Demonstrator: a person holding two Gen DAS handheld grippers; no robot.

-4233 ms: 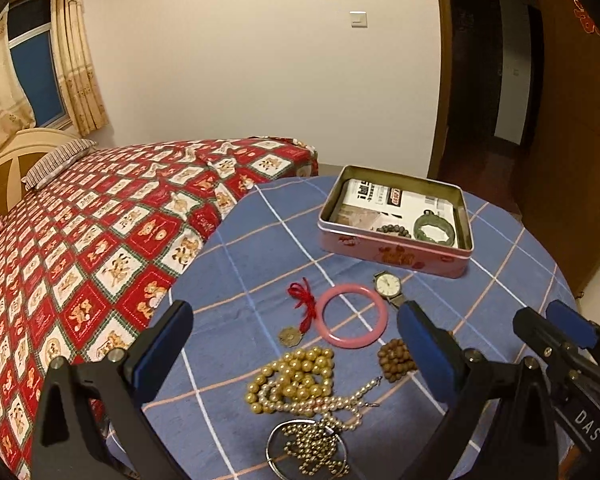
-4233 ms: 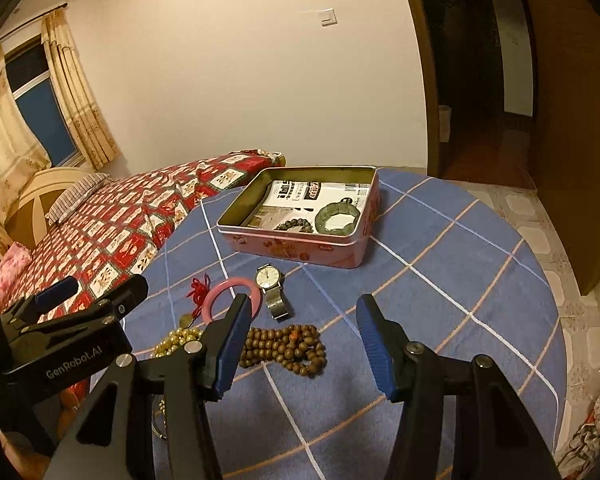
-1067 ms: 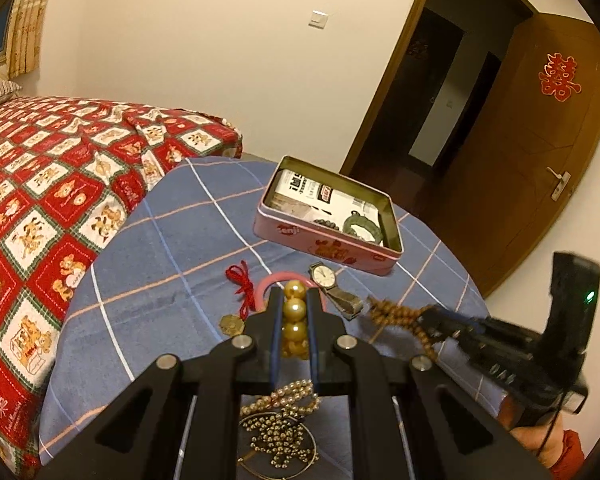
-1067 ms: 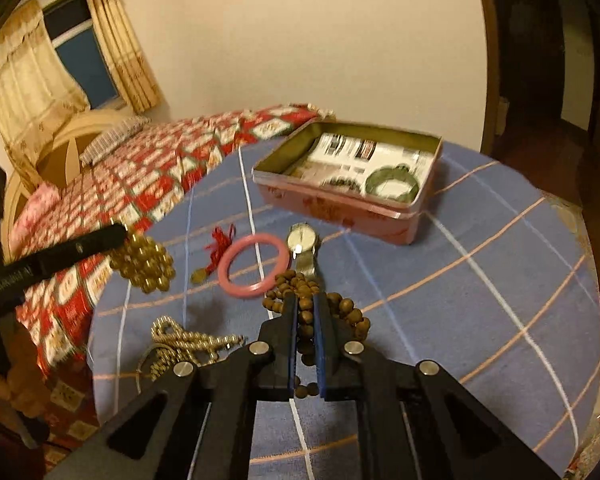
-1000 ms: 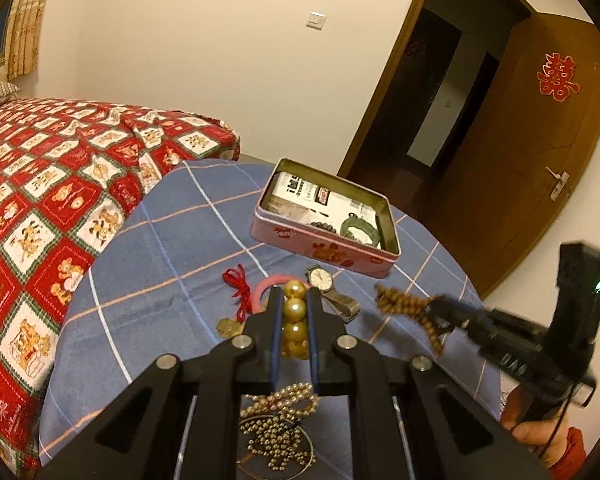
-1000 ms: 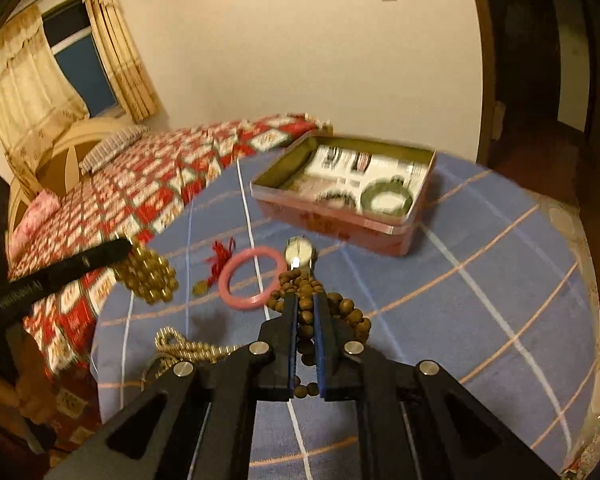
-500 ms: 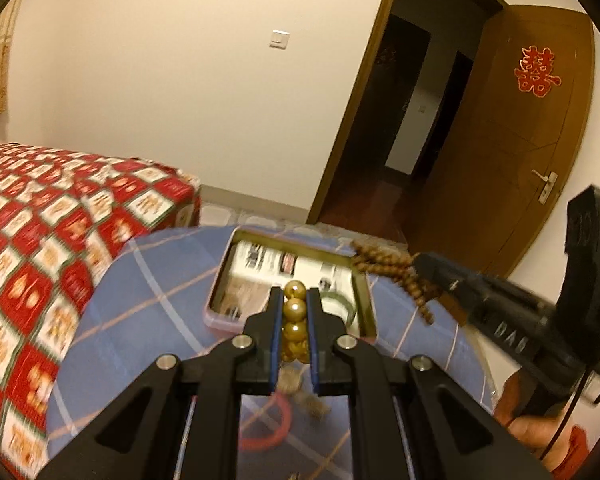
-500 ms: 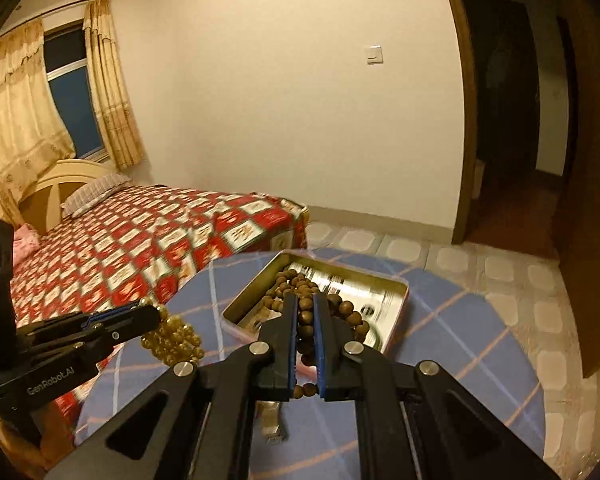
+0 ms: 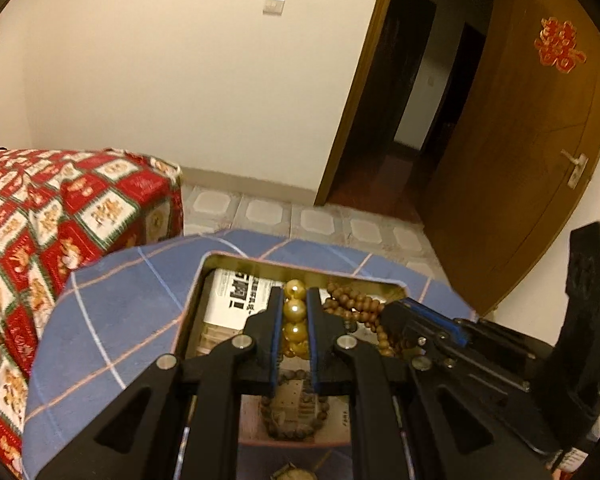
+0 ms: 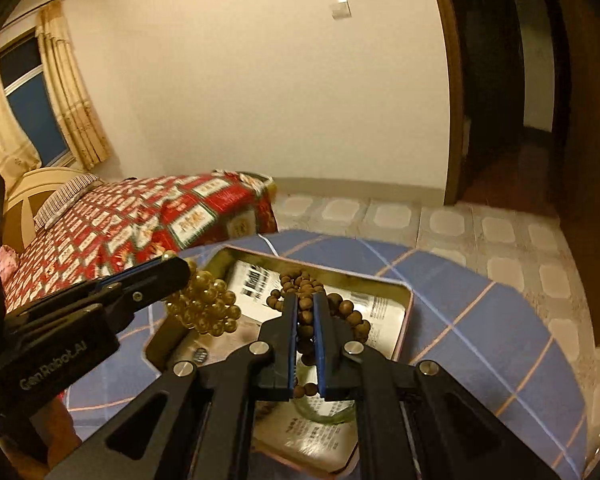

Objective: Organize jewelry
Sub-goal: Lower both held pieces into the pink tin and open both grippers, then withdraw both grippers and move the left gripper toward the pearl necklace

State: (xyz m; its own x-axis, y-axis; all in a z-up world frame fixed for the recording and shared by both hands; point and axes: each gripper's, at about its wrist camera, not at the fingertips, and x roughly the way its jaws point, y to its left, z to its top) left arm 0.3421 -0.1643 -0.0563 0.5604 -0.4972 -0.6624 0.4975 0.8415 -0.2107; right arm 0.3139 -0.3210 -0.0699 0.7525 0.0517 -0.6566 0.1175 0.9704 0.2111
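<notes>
One tin (image 10: 404, 312) on the desk (image 10: 480, 320); over the tin, two bead strings: one golden (image 10: 204, 308), one brown (image 10: 340, 308); inside it, one dark bracelet (image 9: 292, 420).

Red quilted bed (image 9: 60, 208); wooden door (image 9: 520, 128)

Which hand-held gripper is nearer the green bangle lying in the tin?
Right. The right hand-held gripper hangs directly over the green bangle; the left hand-held gripper is off to its left, at the tin rim.
</notes>
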